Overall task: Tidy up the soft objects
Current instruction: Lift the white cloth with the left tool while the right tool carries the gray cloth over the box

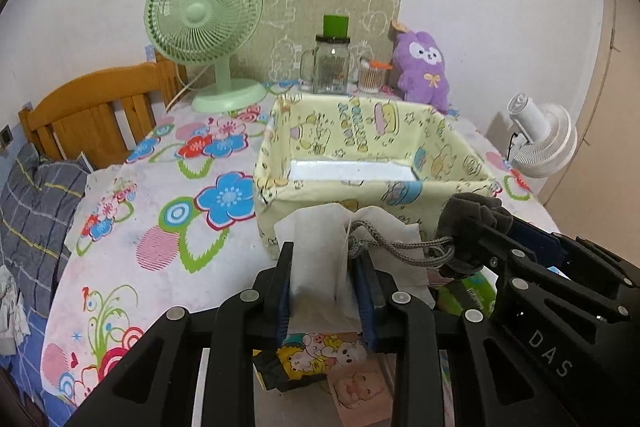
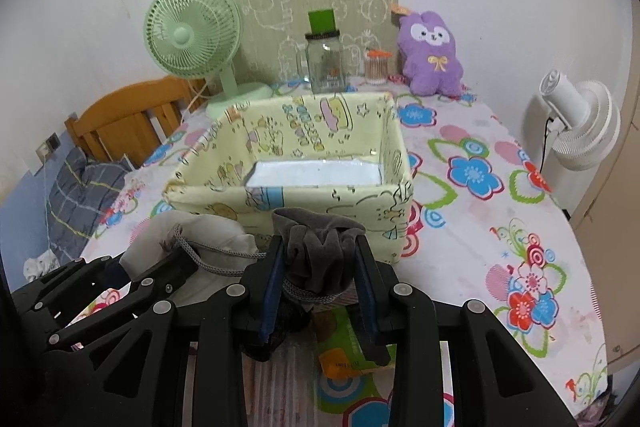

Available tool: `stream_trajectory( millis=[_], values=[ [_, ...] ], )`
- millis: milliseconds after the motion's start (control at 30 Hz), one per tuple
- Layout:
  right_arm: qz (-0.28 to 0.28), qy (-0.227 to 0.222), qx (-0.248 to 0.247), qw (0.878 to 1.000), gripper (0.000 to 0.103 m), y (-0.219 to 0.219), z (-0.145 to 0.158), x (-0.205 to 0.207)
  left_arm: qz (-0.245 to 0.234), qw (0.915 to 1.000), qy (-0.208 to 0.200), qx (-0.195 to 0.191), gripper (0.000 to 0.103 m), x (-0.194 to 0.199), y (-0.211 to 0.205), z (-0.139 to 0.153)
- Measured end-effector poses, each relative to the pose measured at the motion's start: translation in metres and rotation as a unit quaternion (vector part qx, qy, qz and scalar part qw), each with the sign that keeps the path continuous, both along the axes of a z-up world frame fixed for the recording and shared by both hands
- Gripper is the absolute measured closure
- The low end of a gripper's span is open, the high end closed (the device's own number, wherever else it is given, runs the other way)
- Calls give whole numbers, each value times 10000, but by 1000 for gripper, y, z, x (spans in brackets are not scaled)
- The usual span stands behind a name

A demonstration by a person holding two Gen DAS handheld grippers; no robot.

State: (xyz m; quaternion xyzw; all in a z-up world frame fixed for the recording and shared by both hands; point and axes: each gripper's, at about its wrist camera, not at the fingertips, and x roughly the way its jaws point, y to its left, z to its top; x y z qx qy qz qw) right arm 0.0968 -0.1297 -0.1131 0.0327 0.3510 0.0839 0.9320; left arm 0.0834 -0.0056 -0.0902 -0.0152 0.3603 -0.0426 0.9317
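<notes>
My left gripper is shut on a white soft bag and holds it just in front of the yellow fabric basket. My right gripper is shut on a grey drawstring pouch, also in front of the basket. The pouch and right gripper show at the right of the left wrist view; its grey cord drapes over the white bag. The white bag shows left in the right wrist view. The basket holds only a white bottom panel.
A purple plush, a glass jar, a cup of cotton swabs and a green fan stand behind the basket. A white fan stands right. Cartoon packets lie under the grippers. A wooden headboard is left.
</notes>
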Motion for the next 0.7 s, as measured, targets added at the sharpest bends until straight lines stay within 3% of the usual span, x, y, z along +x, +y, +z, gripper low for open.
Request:
stream_trajectory(
  millis=[700],
  values=[
    [-35, -824, -27, 9966, 67, -5, 58, -46, -99, 9966, -818, -16, 76, -37, -6, 55]
  ],
)
